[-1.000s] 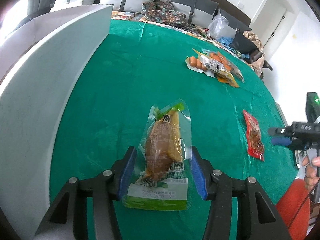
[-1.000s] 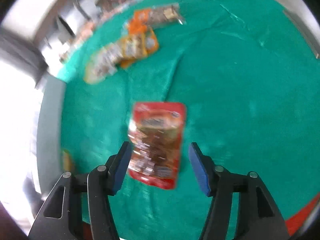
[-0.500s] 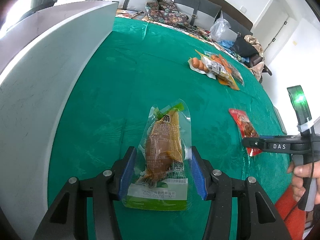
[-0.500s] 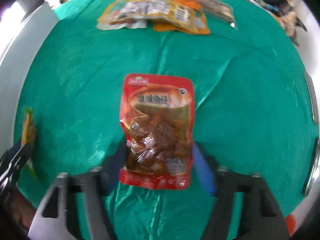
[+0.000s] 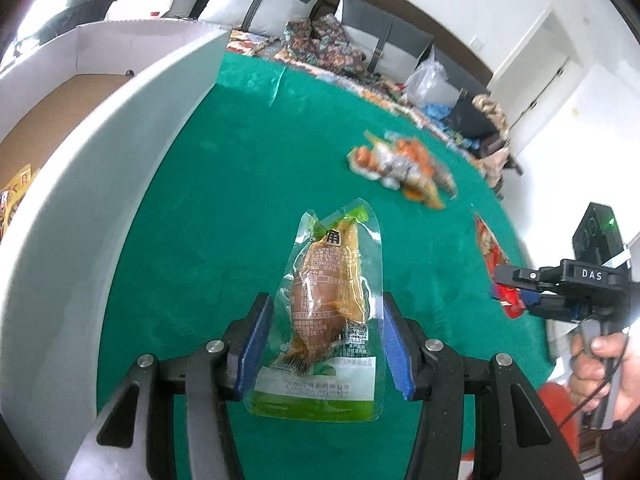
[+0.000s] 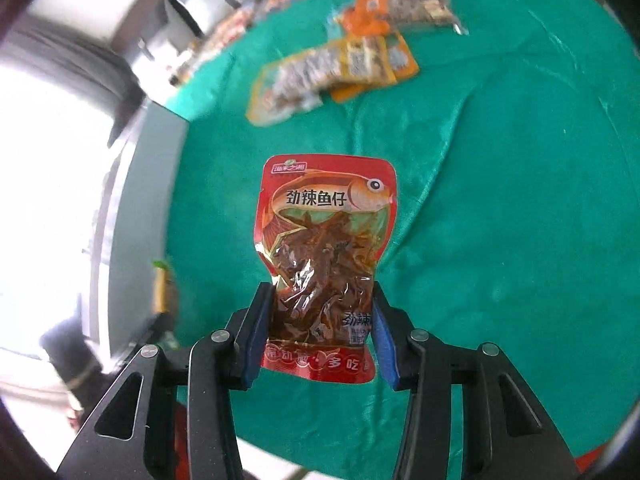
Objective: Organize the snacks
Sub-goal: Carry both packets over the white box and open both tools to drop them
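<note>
Right wrist: red fish-snack pouch [image 6: 326, 264] between gripper [image 6: 320, 336] pads.

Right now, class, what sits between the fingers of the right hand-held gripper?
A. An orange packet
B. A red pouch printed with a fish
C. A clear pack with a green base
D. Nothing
B: in the right wrist view the right hand-held gripper pinches the red pouch, fish printed near its top.
</note>
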Available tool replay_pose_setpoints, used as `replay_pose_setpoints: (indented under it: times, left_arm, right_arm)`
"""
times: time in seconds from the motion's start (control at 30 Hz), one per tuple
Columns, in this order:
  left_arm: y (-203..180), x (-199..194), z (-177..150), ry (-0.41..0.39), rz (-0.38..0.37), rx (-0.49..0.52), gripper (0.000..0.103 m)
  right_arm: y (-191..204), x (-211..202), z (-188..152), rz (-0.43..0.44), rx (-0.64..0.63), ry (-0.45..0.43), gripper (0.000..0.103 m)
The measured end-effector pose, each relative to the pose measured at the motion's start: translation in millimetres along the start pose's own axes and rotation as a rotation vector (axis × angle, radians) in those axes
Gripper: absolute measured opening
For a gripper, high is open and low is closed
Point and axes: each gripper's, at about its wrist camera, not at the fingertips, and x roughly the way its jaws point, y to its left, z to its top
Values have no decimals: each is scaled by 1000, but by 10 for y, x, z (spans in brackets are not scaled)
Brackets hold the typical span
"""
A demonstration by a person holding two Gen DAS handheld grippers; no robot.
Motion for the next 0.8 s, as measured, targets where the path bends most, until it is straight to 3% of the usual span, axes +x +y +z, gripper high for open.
replay_pose_setpoints:
  times: [0.17, 0.3, 0.37, 0.47, 0.57, 0.63, 0.67, 0.7, 0.73, 0.8]
  left_arm:
    - [-17, -464, 223, -80, -96, -60, 52]
    - [209, -1048, 418, -196, -79, -79, 52]
    - [408, -1274, 494, -239, -33, -94, 52]
    - [911, -1602, 622, -293, 101, -135, 52]
    - [1439, -1765, 673, -302, 210, -215, 53]
    - [1711, -1799, 670, -296, 302, -252, 59]
    - [1842, -1801, 656, -286, 346, -271, 66]
    - [2007, -1753, 643, -253, 378, -299, 81]
    - [2103, -1717, 628, -227, 393, -320, 87]
    - [2299, -1678, 567, -186, 437, -358, 90]
  right_arm:
    - [521, -157, 9, 89, -59, -39, 48]
    - [1243, -179, 10, 182, -169, -60, 48]
    - [1587, -215, 24, 232, -220, -60, 48]
    - [2268, -142, 8, 322, -313, -42, 48]
    - [2795, 70, -24, 346, -391, -15, 49]
    - [3150, 274, -71, 340, -443, 1, 50]
    - [3333, 438, -108, 330, -456, 6, 59]
    - [3433, 565, -130, 321, -462, 6, 65]
    - [3518, 683, -166, 301, -467, 6, 74]
    - [3664, 975, -215, 229, -486, 47, 78]
